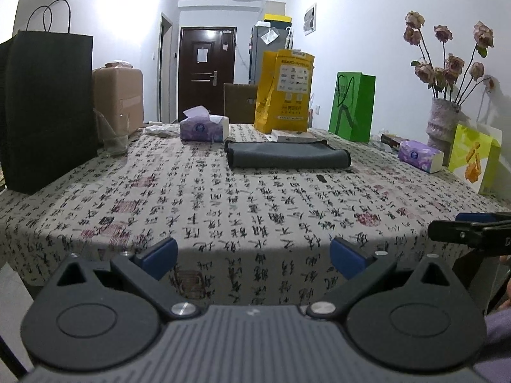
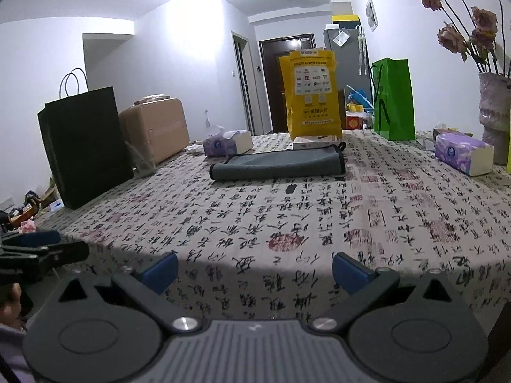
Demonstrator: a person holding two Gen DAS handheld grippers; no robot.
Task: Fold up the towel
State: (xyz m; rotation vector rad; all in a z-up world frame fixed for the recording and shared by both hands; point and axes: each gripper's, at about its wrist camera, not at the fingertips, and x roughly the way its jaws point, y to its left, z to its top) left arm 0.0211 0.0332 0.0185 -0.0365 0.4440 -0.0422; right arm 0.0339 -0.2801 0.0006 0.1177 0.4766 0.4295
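A dark grey towel [image 1: 287, 155] lies folded in a long flat strip at the far middle of the table; it also shows in the right wrist view [image 2: 278, 166]. My left gripper [image 1: 254, 257] is open and empty, held at the near table edge, far from the towel. My right gripper [image 2: 255, 271] is open and empty too, also at the near edge. The right gripper shows at the right edge of the left wrist view [image 1: 472, 231], and the left gripper at the left edge of the right wrist view [image 2: 41, 250].
The table has a calligraphy-print cloth [image 1: 223, 204]. Around the towel stand a black paper bag [image 1: 48, 108], a glass [image 1: 111, 134], a tissue box [image 1: 204, 127], a yellow bag [image 1: 284, 92], a green bag [image 1: 351, 105], a second tissue pack [image 1: 420, 156] and a vase of flowers [image 1: 442, 121].
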